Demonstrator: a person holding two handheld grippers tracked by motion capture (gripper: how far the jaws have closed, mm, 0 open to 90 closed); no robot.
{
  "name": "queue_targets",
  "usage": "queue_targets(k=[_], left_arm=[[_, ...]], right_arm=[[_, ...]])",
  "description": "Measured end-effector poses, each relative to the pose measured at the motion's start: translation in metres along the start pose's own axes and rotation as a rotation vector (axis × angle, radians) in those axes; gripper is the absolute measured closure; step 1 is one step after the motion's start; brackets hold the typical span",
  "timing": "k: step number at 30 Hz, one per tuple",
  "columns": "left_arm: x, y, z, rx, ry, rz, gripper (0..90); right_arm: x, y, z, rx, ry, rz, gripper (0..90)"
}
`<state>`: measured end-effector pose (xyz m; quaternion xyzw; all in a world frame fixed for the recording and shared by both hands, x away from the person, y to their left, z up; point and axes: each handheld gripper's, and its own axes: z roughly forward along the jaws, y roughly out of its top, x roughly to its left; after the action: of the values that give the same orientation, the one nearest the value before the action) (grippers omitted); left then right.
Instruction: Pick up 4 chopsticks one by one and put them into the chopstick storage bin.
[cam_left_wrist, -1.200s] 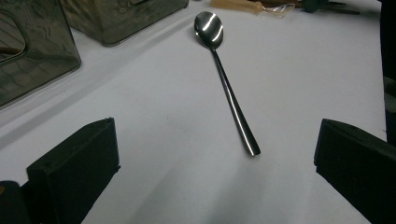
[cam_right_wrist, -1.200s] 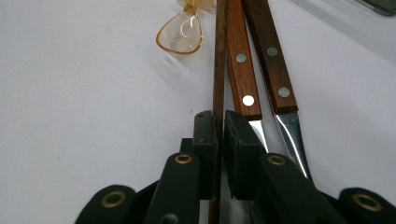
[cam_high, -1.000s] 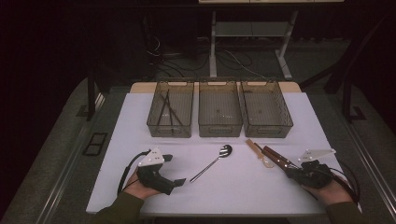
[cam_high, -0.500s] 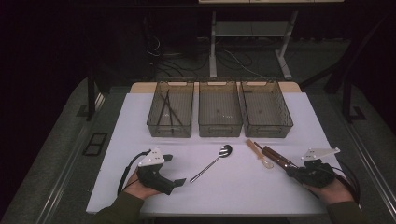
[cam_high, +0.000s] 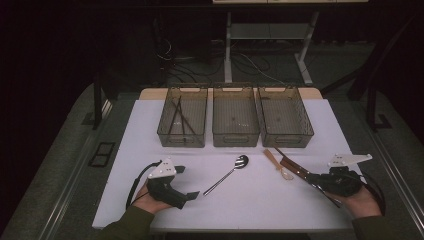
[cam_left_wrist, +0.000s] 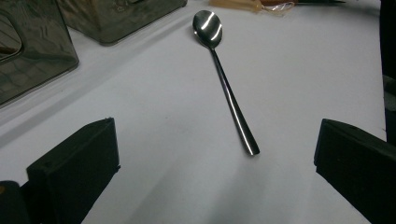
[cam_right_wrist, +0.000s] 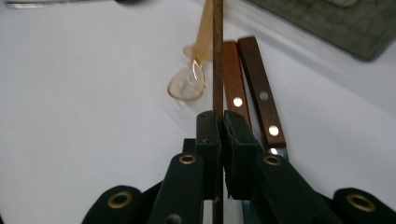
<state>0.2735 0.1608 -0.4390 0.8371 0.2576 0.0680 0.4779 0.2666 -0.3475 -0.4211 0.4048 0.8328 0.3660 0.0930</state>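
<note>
— Jaws first, from the left: how do they stand?

— On the left gripper (cam_high: 172, 186) they are spread wide with nothing between them; it rests on the bench (cam_high: 150, 130) under the person's left hand (cam_high: 150, 202). On the right gripper (cam_right_wrist: 219, 140) they are pinched tight on a thin wooden stick (cam_right_wrist: 217, 56).

— Take the metal spoon (cam_left_wrist: 229, 93) as the landmark. What lies where?

— Left of the spoon sits the left gripper, the nearer of the two. In the left gripper view the handle end lies closest to the jaws, slightly right of their middle, and the bowl points away toward the three bins (cam_high: 235, 117) beyond it. Right of the spoon lie an amber plastic spoon (cam_right_wrist: 189, 84) and two wooden-handled knives (cam_right_wrist: 252, 88), then the right gripper.

— And the stick itself?

— It runs straight along the right gripper's line of sight, between the plastic spoon and the knife handles, its far end toward the right-hand bin. I'd judge the grip is near one end, so lifting it clear of its neighbours matters most; whether it touches them I cannot tell.
</note>
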Motion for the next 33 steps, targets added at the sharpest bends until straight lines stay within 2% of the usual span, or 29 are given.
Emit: queue_targets(k=[4, 12, 16, 22, 33], left_arm=[[0.000, 0.000, 0.001, 0.001, -0.002, -0.001, 0.0], [0.000, 0.000, 0.001, 0.001, -0.002, 0.000, 0.0], [0.000, 0.000, 0.001, 0.002, -0.002, 0.002, 0.0], [0.000, 0.000, 0.001, 0.002, -0.002, 0.003, 0.0], [-0.001, 0.000, 0.002, -0.003, -0.002, -0.008, 0.0]], right_arm=[[0.001, 0.008, -0.001, -0.030, 0.021, -0.004, 85.5], [0.009, 0.028, 0.007, -0.054, 0.046, -0.015, 85.5], [0.014, 0.039, 0.011, -0.061, 0.052, -0.036, 85.5], [0.018, 0.050, 0.018, -0.066, 0.061, -0.030, 85.5], [0.026, 0.075, 0.030, -0.089, 0.092, -0.053, 85.5]])
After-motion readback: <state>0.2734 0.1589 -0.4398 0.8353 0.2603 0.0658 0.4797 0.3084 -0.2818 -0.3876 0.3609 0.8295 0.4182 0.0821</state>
